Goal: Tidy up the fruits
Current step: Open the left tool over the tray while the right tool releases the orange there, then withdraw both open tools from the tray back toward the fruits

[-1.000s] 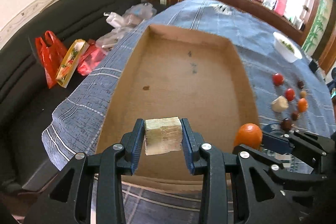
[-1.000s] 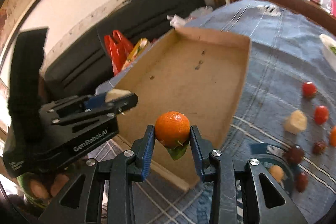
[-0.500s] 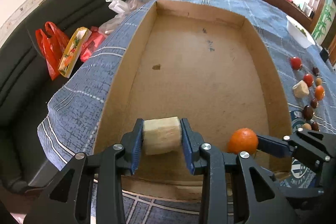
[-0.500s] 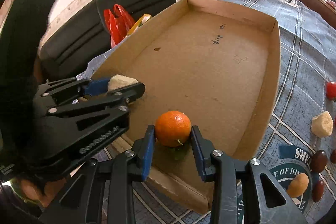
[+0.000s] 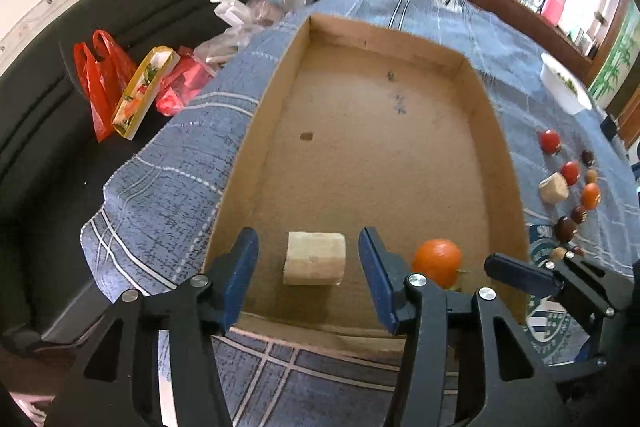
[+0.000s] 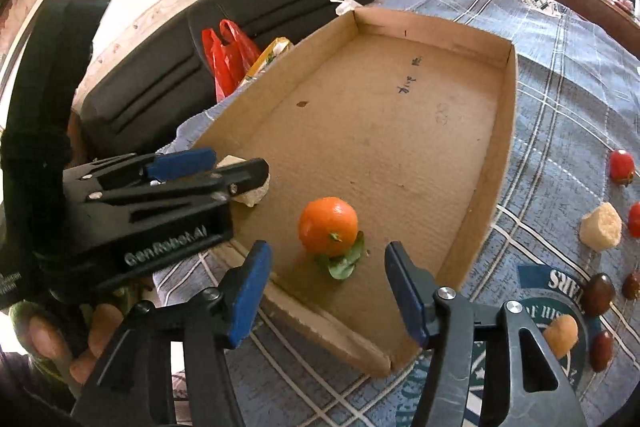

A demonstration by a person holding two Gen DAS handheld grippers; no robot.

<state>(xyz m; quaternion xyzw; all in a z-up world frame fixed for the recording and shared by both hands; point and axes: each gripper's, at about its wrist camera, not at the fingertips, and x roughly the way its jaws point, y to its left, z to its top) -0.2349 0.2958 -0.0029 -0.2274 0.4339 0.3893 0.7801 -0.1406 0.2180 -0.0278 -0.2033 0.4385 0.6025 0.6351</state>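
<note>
Jaws of my left gripper (image 5: 308,277) and right gripper (image 6: 326,287) have just been opening; both stand wide, gripping nothing, pale fruit chunk (image 5: 315,258) and orange (image 6: 328,226) resting in the cardboard tray (image 5: 256,131).

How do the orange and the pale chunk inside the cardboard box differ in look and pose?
The orange is round and bright, while the pale chunk is blocky with flat faces and a dull cream colour. The orange sits on a green leaf; the pale chunk lies straight on the bare box floor. The orange lies nearer the box's right wall, the chunk to its left. Both rest near the front edge of the cardboard box, each released between open jaws.
</note>
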